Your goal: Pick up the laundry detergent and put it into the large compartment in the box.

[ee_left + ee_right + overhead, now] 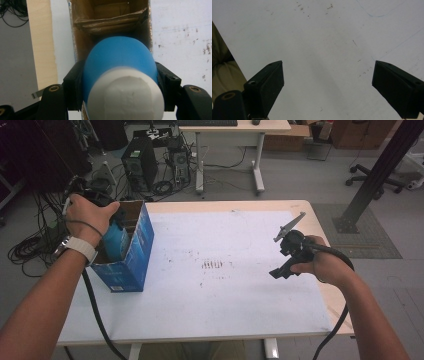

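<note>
High view: left gripper (107,212) at left of frame, fingers clamped on a blue bottle (116,241) with a white cap, hanging upright and partly sunk into the open top of the blue box (135,262) on the table (240,310). Left gripper view: bottle (120,57) with long axis running straight away from the fingers (73,85), bottom first into the cardboard opening (110,15) beyond. Right gripper (290,252) well apart at right of frame, fingers (270,82) spread wide over bare table, holding nothing.

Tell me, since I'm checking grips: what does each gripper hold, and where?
The left gripper clamps the blue bottle by its sides, just below the white cap. The right gripper holds nothing.
</note>
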The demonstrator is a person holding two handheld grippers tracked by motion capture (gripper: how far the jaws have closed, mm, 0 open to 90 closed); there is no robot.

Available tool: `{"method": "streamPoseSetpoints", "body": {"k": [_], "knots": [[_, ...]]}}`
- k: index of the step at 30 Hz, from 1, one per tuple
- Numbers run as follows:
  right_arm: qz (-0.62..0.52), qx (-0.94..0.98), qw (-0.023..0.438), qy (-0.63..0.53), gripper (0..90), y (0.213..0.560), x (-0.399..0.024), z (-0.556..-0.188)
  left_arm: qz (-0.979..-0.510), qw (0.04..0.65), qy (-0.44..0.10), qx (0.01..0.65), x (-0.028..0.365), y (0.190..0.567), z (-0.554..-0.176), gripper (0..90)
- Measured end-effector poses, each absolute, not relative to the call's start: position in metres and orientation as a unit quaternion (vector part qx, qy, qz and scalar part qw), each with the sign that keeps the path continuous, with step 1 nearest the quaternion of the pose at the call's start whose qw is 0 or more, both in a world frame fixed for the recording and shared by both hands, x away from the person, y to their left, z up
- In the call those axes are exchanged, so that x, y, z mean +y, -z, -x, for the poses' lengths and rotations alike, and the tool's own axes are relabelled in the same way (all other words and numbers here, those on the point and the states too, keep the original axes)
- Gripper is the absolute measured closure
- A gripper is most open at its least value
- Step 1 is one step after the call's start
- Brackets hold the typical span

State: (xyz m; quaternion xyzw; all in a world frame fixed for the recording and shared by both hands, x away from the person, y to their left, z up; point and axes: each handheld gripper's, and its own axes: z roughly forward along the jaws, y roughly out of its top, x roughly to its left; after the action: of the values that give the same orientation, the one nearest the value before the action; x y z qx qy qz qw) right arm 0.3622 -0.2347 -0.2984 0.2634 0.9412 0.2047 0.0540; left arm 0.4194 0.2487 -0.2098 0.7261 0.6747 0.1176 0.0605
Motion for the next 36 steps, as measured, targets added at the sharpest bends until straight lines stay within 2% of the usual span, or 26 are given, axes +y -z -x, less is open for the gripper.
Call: {"method": "streamPoseSetpoints", "body": {"k": [36], "knots": [[-0.272,0.94,0.047,-0.2,10.7,0.305,-0.237,-0.361,-0.733,0.054,-0.117,0.668,0.25,0.251,-0.424,37.3]]}}
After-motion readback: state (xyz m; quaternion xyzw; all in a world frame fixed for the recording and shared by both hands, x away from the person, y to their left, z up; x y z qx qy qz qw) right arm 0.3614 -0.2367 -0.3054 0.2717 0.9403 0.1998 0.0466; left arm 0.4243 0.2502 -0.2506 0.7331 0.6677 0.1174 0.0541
